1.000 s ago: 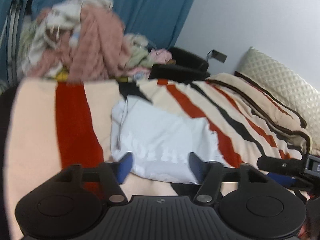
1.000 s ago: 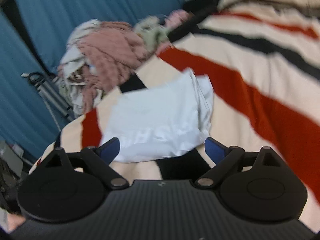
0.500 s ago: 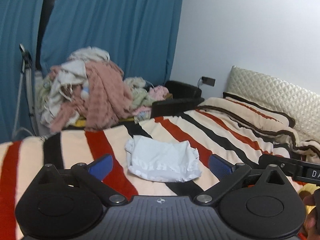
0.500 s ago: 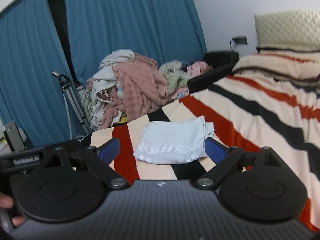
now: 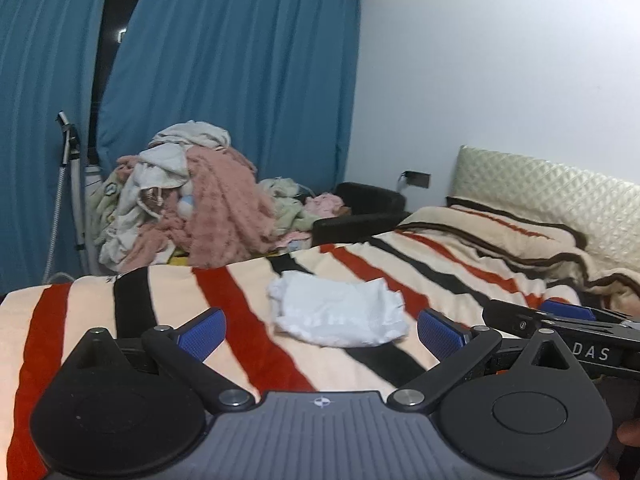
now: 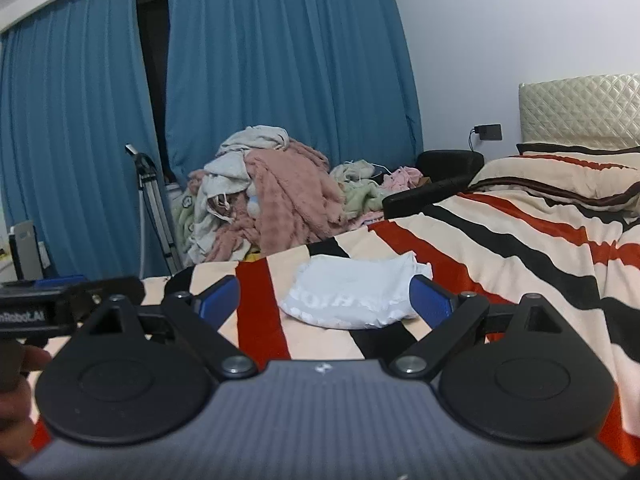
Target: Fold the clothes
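A folded white garment (image 5: 338, 312) lies on the striped blanket (image 5: 240, 320) that covers the bed, a compact bundle with faint pale lettering along its near edge, resting across a red stripe and a black one. Both grippers hang in the air on the near side of it, well back from the cloth and touching nothing. The left gripper (image 5: 320, 334) has its 2 blue-padded fingers (image 5: 202, 332) spread wide with only blanket showing between them, and the garment sits beyond the gap, a little to the right of its middle. The right gripper (image 6: 326, 298) is likewise spread wide, its 2 blue pads framing the garment from a distance without any contact. From the left wrist view the right gripper's black body pokes in at the right edge; from the right wrist view the left one shows at the left edge with a person's hand (image 6: 18, 396) wrapped around its handle. Behind the bed's far edge a tall pile of unfolded clothes (image 5: 188, 204) is heaped up, pink knits tangled with white and pale green pieces, against blue curtains (image 5: 240, 80). A black chair (image 5: 360, 212) stands beside the pile, and a quilted cream headboard (image 5: 560, 192) closes off the bed on the right, against the white wall (image 5: 500, 60).
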Demonstrator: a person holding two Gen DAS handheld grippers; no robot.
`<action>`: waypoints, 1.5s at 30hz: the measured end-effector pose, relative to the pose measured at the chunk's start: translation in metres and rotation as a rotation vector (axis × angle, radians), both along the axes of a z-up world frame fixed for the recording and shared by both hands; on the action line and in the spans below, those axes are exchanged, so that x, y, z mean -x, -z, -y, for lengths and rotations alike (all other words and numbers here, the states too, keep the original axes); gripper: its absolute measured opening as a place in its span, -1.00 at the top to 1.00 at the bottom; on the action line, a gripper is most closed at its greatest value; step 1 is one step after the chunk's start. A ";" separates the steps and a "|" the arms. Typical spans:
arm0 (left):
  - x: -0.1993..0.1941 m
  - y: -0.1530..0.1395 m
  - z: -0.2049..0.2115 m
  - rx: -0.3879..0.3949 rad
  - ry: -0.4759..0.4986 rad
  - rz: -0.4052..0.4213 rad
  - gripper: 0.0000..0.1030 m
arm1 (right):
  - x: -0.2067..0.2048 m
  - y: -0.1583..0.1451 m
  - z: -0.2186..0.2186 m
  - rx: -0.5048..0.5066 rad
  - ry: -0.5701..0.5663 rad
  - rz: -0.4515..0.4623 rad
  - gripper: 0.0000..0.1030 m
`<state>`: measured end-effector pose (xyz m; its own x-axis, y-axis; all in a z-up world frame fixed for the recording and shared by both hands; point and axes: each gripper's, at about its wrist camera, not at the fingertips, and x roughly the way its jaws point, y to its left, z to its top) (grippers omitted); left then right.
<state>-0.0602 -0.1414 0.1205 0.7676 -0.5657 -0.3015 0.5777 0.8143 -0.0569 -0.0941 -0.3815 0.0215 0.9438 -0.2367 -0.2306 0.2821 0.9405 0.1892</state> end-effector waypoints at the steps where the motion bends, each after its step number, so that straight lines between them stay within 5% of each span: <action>1: -0.002 0.004 -0.002 0.000 -0.007 -0.002 -0.99 | -0.003 0.004 -0.001 0.000 0.004 -0.002 -0.81; 16: -0.020 0.034 -0.017 0.006 -0.086 -0.006 -0.99 | -0.029 0.040 -0.002 0.009 0.082 -0.038 -0.81; 45: -0.010 0.045 -0.007 -0.006 -0.097 -0.041 -0.99 | -0.024 0.038 -0.016 0.075 0.063 -0.062 -0.81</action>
<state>-0.0499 -0.1345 0.0757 0.8058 -0.4871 -0.3369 0.4931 0.8668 -0.0738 -0.0699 -0.3659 -0.0165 0.9109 -0.3141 -0.2676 0.3504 0.9313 0.0997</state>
